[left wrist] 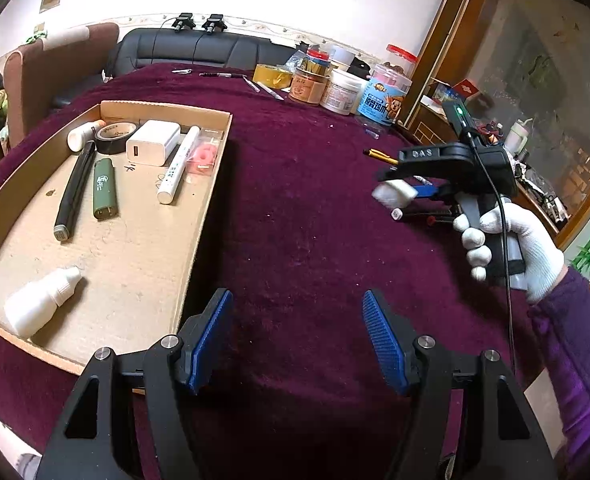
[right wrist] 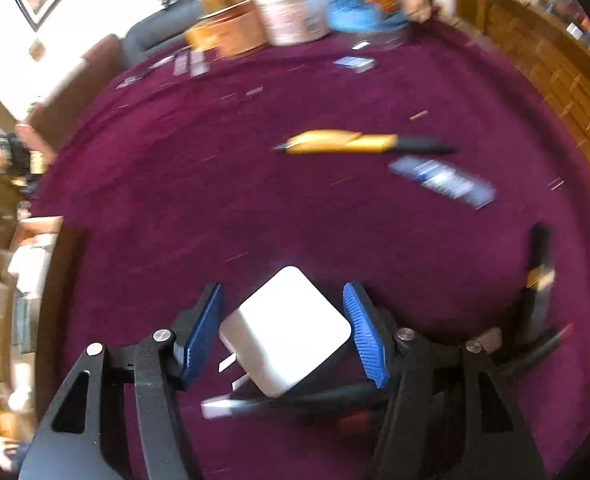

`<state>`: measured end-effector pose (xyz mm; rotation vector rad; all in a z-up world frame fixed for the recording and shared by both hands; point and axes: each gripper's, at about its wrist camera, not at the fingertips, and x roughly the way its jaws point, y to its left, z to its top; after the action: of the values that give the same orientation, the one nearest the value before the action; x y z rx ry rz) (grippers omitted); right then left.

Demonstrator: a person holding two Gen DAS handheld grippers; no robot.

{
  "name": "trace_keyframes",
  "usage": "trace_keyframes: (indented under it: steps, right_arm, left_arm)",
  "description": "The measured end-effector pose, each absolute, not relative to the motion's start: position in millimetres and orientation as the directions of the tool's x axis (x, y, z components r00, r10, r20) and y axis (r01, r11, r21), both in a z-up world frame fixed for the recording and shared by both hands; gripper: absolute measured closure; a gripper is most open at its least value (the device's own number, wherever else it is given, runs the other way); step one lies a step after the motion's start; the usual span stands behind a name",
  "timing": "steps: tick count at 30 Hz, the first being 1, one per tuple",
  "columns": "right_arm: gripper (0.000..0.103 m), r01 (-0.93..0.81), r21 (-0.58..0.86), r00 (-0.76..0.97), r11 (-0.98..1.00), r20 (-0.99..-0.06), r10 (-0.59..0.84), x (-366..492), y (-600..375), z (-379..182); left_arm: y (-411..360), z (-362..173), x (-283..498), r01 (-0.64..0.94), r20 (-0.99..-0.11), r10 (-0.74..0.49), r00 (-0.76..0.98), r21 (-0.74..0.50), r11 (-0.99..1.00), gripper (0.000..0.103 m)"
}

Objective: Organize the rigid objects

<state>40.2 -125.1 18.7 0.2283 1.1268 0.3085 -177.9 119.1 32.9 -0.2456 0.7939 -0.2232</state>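
Charger block (right wrist: 289,330) sat pinched between the right gripper (right wrist: 287,332)'s blue pads, low and centre in the right wrist view, above the purple cloth (right wrist: 255,184).
It looked light, hard and smooth-sided, likely to slip or twist; flat opposite faces seemed the best hold, clear of the prongs. The left gripper (left wrist: 299,340) stood spread and empty beside the cardboard tray (left wrist: 199,216).

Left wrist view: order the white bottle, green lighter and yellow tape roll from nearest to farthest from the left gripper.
1. White bottle, near corner of the box, left of the left gripper.
2. Green lighter, mid-box.
3. Yellow tape roll, far table edge.
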Motion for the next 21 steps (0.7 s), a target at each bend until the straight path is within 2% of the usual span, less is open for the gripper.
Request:
trace_keyframes:
  steps: [2, 4, 10, 14, 16, 18, 21]
  right_arm:
    - [0.041, -0.206, 0.390, 0.336, 0.897, -0.833, 0.440, 25.2, -101.0, 19.1]
    - [0.041, -0.253, 0.391, 0.322, 0.885, -0.829, 0.458, 11.0, -88.1, 22.7]
    - [0.041, -0.295, 0.335, 0.440, 0.895, -0.784, 0.438, -47.4, -108.8, 68.6]
    - [0.041, -0.303, 0.293, 0.522, 0.907, -0.745, 0.415, -88.6, -145.5, 118.7]
    - [0.037, -0.313, 0.242, 0.578, 0.919, -0.719, 0.386, -107.3, -159.5, 148.5]
    - [0.018, -0.300, 0.199, 0.637, 0.933, -0.686, 0.351, -112.7, -170.9, 165.0]
    - [0.018, -0.257, 0.224, 0.686, 0.940, -0.643, 0.340, -107.0, -191.6, 159.7]
  left_arm:
    - [119.8, 34.2, -179.7, 0.106, -0.671, -0.290, 0.682, -0.302, 0.947, 0.042]
    - [121.2, 37.0, -182.1, 0.109, -0.665, -0.290, 0.688, -0.301, 0.947, 0.042]
    - [125.5, 48.1, -178.7, 0.135, -0.656, -0.307, 0.690, -0.300, 0.944, 0.042]
    - [127.5, 52.1, -174.8, 0.129, -0.662, -0.302, 0.686, -0.298, 0.946, 0.042]
    - [125.7, 53.8, -170.8, 0.127, -0.663, -0.287, 0.691, -0.280, 0.952, 0.041]
    - [117.6, 53.5, -159.7, 0.136, -0.672, -0.278, 0.686, -0.257, 0.957, 0.037]
    - [99.0, 54.6, -132.2, 0.197, -0.707, -0.329, 0.626, -0.264, 0.944, 0.037]
